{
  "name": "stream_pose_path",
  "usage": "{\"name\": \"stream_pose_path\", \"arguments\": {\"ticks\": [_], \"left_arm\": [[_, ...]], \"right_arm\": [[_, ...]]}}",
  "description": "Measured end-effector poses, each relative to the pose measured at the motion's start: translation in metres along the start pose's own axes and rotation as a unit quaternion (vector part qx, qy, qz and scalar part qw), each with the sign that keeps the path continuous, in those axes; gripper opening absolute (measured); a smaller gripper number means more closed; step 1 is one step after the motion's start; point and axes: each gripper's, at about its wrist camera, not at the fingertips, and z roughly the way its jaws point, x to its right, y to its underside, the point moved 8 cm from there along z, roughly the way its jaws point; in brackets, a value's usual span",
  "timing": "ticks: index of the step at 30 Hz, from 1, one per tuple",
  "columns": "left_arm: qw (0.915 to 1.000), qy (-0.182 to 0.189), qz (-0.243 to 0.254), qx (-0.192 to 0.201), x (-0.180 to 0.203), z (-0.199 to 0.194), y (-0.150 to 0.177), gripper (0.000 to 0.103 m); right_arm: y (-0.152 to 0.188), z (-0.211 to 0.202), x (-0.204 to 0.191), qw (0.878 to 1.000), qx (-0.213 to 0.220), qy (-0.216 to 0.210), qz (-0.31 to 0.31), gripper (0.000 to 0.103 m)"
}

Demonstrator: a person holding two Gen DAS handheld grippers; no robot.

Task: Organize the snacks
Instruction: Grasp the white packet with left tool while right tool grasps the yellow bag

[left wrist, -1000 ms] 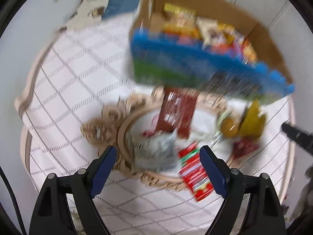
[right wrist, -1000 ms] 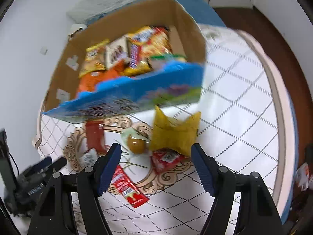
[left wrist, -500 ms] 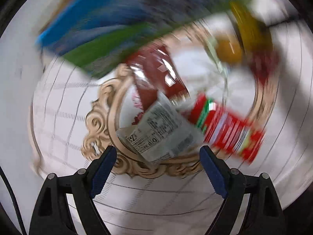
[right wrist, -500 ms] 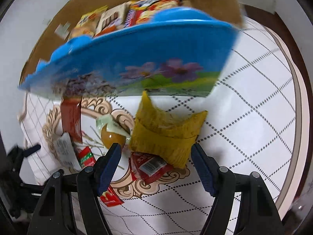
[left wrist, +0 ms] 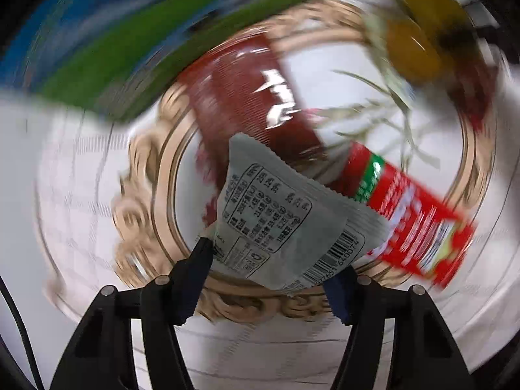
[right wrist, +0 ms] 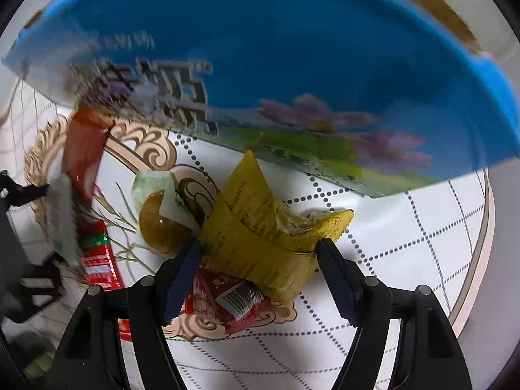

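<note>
blue-fronted cardboard box (right wrist: 292, 48) stands behind loose snacks; its contents are hidden.

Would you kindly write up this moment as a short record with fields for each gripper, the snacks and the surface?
left gripper: jaws just closing around the grey packet, pads at its edges
right gripper: jaws either side of the yellow packet; contact unclear
other snacks: dark red packet, red and green packet, round brown snack, small red packet
box: blue box behind the snacks
surface: white patterned tablecloth
</note>
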Motion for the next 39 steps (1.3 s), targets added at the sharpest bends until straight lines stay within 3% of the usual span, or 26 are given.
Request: {"name": "stream_pose_path", "arguments": {"ticks": [3,4,6,7,10,11,12,14,16,19,23,24,25,27,29,32,34,35,36,39], "left_arm": [[0.988,0.075,-0.133,-0.023,-0.015,0.003,0.015,0.061],[0.9754,0.111,-0.188,-0.031,-0.018,0.006,0.023,0.061],[0.9591,0.141,-0.243,-0.035,-0.024,0.01,0.033,0.061],[0.947,0.163,-0.274,-0.037,-0.027,0.013,0.038,0.061],[0.9304,0.2,-0.305,-0.035,-0.033,0.018,0.044,0.064],[0.9306,0.204,-0.302,-0.034,-0.034,0.018,0.044,0.064],[0.9321,0.206,-0.296,-0.033,-0.037,0.019,0.045,0.064],[0.9397,0.203,-0.273,-0.031,-0.048,0.019,0.042,0.064],[0.9496,0.186,-0.251,-0.027,-0.06,0.019,0.037,0.064],[0.9643,0.144,-0.221,-0.017,-0.06,0.012,0.027,0.064],[0.9731,0.123,-0.195,-0.001,-0.048,-0.01,0.019,0.064],[0.9742,0.121,-0.191,0.002,-0.044,-0.015,0.013,0.064],[0.9763,0.114,-0.184,0.007,-0.044,-0.021,0.011,0.065],[0.9802,0.097,-0.172,0.015,-0.043,-0.029,0.01,0.065],[0.9827,0.085,-0.164,0.018,-0.034,-0.033,0.009,0.065],[0.9831,0.084,-0.162,0.02,-0.035,-0.038,-0.002,0.065],[0.9834,0.081,-0.161,0.02,-0.033,-0.035,-0.01,0.065],[0.9836,0.081,-0.16,0.021,-0.031,-0.033,-0.014,0.065],[0.9839,0.081,-0.158,0.021,-0.027,-0.031,-0.032,0.064],[0.982,0.091,-0.164,0.024,-0.022,-0.026,-0.043,0.064]], "right_arm": [[0.005,0.003,0.003,0.999,-0.01,-0.018,0.035,0.073],[0.007,0.004,0.003,0.998,-0.015,-0.033,0.056,0.072],[0.016,0.006,0.01,0.987,-0.031,-0.091,0.131,0.07],[0.023,0.009,0.015,0.974,-0.043,-0.133,0.18,0.07],[0.038,0.013,0.016,0.928,-0.074,-0.242,0.272,0.072],[0.039,0.012,0.014,0.93,-0.077,-0.246,0.263,0.073],[0.039,0.008,0.012,0.944,-0.069,-0.227,0.231,0.079],[0.034,-0.003,0.01,0.977,-0.041,-0.148,0.147,0.089],[0.027,-0.012,-0.003,0.994,-0.021,-0.09,0.055,0.089],[0.017,-0.016,-0.023,0.998,0.004,-0.001,-0.063,0.089],[0.011,-0.004,-0.05,0.981,0.018,0.052,-0.185,0.089],[0.011,0.0,-0.054,0.979,0.013,0.057,-0.194,0.08],[0.012,0.004,-0.055,0.98,0.005,0.052,-0.19,0.071],[0.01,0.008,-0.049,0.989,-0.009,0.029,-0.142,0.068],[0.01,0.009,-0.034,0.998,-0.036,-0.032,-0.032,0.064],[0.011,0.009,-0.017,0.981,-0.067,-0.145,0.107,0.059],[0.013,0.011,-0.012,0.966,-0.085,-0.189,0.154,0.06],[0.014,0.013,-0.01,0.963,-0.087,-0.197,0.162,0.066],[0.013,0.012,-0.008,0.965,-0.08,-0.191,0.159,0.078],[0.013,0.005,0.0,0.98,-0.053,-0.149,0.118,0.083]]}}
